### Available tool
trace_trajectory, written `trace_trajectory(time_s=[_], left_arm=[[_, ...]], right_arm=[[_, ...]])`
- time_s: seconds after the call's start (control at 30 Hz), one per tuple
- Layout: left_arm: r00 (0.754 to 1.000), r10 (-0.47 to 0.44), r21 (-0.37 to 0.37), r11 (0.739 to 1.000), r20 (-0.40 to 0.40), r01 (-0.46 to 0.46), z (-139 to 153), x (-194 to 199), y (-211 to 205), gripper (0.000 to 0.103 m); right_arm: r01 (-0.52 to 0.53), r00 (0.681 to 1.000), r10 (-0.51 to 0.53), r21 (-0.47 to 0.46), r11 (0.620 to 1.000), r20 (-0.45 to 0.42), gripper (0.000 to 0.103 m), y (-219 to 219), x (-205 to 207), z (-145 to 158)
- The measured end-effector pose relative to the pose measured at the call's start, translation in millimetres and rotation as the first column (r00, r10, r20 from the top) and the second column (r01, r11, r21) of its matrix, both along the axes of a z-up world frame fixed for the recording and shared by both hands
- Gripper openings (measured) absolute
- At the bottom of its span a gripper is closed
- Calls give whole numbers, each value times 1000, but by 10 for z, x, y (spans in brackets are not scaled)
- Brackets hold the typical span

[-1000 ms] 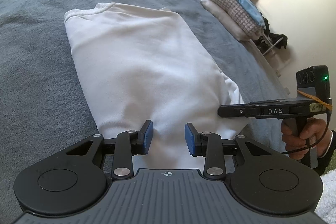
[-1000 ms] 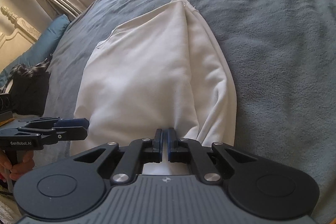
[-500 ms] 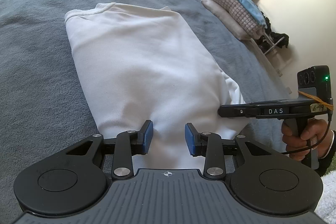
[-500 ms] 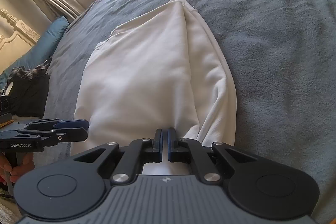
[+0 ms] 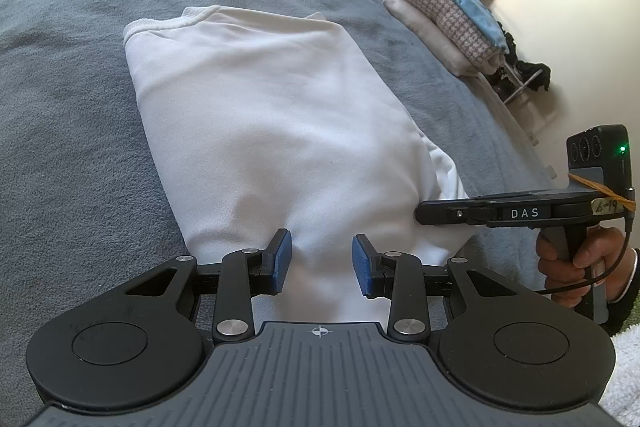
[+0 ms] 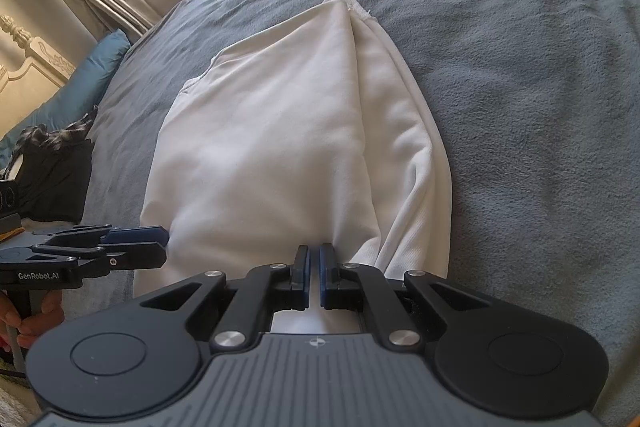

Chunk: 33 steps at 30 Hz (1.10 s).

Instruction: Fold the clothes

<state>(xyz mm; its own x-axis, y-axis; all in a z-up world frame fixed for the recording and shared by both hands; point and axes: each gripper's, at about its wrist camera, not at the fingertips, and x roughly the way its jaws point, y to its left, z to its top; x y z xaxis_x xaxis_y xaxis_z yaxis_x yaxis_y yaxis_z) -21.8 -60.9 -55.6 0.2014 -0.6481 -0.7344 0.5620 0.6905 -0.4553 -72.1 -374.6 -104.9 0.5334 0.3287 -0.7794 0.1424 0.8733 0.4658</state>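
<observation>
1 white garment [image 5: 272, 131] on bed [image 5: 68, 115], near edge under left hand-held gripper [image 5: 320, 261]

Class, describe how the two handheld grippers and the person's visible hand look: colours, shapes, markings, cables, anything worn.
The left gripper is black, with round discs, silver rivets, a ribbed grey plate and blue pads. The right gripper is built the same. Seen from the side, it reads "DAS" and carries a green light, a handwritten tag under an orange band, and a thin black cable. The right hand wears a silver bangle and a dark sleeve.
</observation>
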Motion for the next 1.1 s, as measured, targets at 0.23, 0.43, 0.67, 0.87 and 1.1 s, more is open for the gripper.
trace_trajectory(time_s=[0.23, 0.43, 0.67, 0.87, 1.1], left_arm=[[1000, -2, 0, 1000, -3, 2, 34, -6, 1, 34], [995, -24, 11, 1000, 93, 23, 238, -94, -7, 39], [994, 10, 38, 999, 109, -14, 220, -34, 4, 40], [999, 45, 23, 999, 27, -46, 84, 57, 57, 40], [999, 46, 23, 999, 21, -47, 74, 63, 57, 40]], right_arm=[[0, 1000, 0, 0, 1000, -1, 2, 3, 3, -2], [1, 1000, -1, 2, 1000, -2, 2, -4, -1, -9], [3, 1000, -3, 3, 1000, -4, 2, 1, -15, -5], [9, 1000, -9, 14, 1000, -7, 3, -9, -22, -10], [11, 1000, -11, 16, 1000, -9, 3, -1, -28, -11]])
